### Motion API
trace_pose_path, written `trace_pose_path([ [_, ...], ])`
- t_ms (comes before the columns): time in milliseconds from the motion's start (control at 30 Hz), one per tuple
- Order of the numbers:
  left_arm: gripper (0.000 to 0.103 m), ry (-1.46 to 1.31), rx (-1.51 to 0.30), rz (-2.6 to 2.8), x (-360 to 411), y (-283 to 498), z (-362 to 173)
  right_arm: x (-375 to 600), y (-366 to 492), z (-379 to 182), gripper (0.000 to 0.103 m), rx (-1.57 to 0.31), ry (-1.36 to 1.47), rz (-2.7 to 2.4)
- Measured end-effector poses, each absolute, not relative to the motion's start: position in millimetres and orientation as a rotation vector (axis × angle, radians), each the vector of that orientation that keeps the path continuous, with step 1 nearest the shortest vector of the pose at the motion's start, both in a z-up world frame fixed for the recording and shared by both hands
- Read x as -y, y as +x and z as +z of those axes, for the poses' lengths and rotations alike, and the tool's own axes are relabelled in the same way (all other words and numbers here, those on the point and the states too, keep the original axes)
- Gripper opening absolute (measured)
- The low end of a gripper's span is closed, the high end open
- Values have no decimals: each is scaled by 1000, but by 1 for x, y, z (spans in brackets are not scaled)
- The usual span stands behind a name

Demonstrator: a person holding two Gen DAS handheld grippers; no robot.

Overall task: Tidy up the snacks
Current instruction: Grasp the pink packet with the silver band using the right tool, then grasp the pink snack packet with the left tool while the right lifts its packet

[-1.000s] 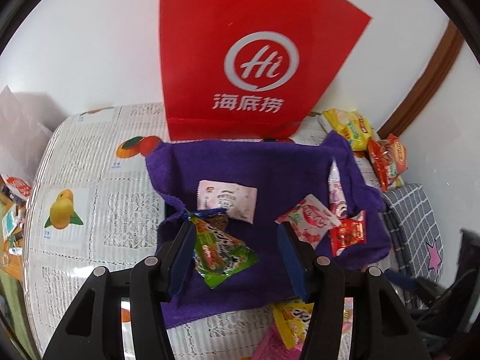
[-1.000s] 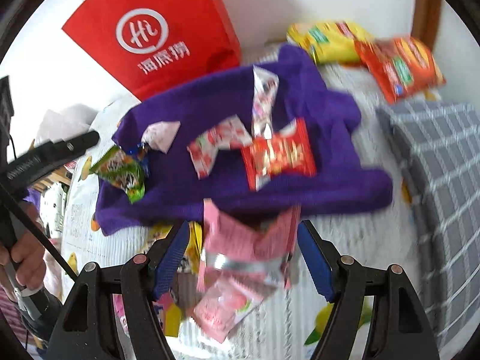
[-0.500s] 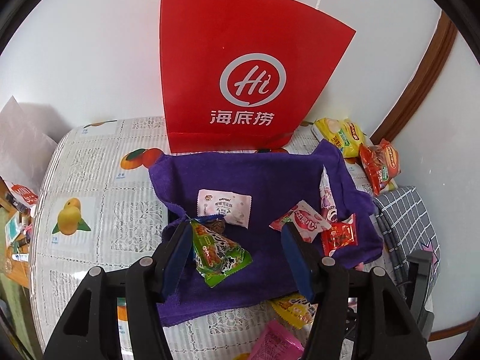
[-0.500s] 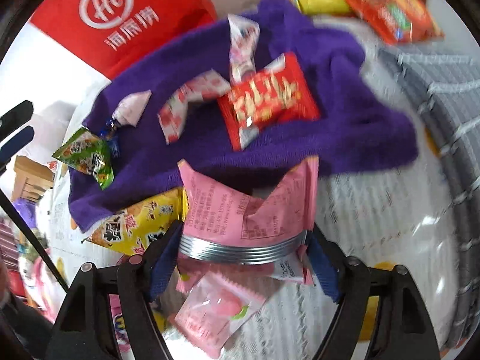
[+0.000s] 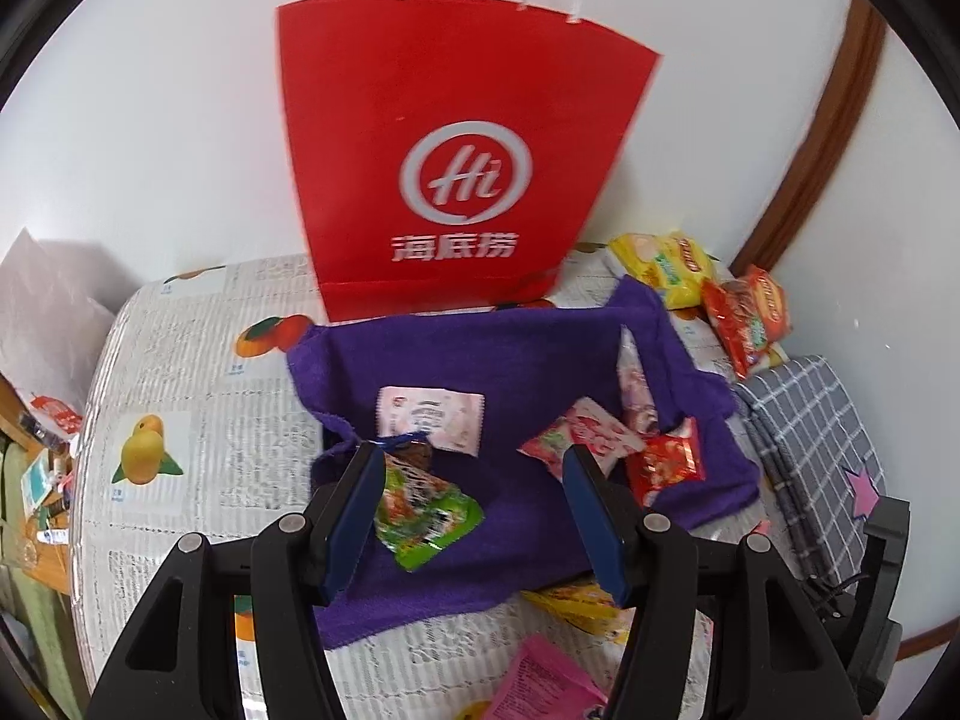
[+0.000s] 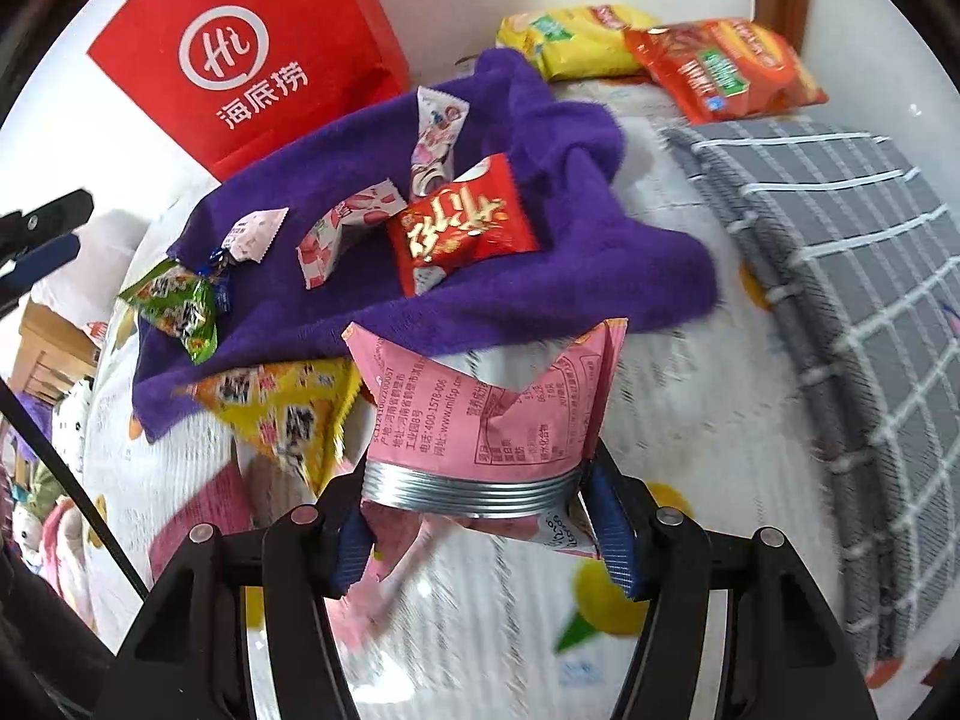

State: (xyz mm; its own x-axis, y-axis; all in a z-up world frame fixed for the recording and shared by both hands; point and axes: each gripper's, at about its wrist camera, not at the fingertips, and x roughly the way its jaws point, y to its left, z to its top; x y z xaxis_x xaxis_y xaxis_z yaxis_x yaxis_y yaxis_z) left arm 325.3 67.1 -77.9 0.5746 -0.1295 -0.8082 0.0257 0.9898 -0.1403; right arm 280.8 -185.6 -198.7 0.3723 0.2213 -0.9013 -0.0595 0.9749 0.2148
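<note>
Between the blue pads of the right gripper sits a pink snack packet, its silver crimped seal spanning the gap from pad to pad; the jaws are closing and the pads press on the packet's edges. Just beyond it a yellow snack packet lies half on the near edge of a purple towel spread over the desk, which wears a white cloth printed with fruit. On the towel lie a red snack packet, a red-and-white candy wrapper, a pale pink sachet, a long white-and-pink wrapper and, at the left edge, a green snack packet.

Over that left edge hangs the left gripper, its jaws apart and grasping nothing; the green snack packet lies on the towel beneath the left pad, and whether the pad touches it I cannot tell. Behind the towel a red paper bag stands against the white wall. At the far right corner lie a yellow bag and an orange bag, next to a grey checked cloth.
</note>
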Motion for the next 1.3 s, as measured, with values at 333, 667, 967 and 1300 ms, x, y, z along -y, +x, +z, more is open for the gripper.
trace_pose_path([
  [333, 68, -44, -947, -194, -41, 271, -79, 219, 225, -183, 62, -1141, 116, 147],
  [667, 68, -47, -1047, -266, -55, 211, -142, 226, 187, -197, 62, -1159, 190, 165],
  [967, 69, 76, -1078, -329, -19, 193, -174, 229, 165, -200, 62, -1165, 169, 156],
  [1300, 61, 41, -1048, -274, -21, 183, -186, 230, 160, -210, 62, -1180, 189, 166],
])
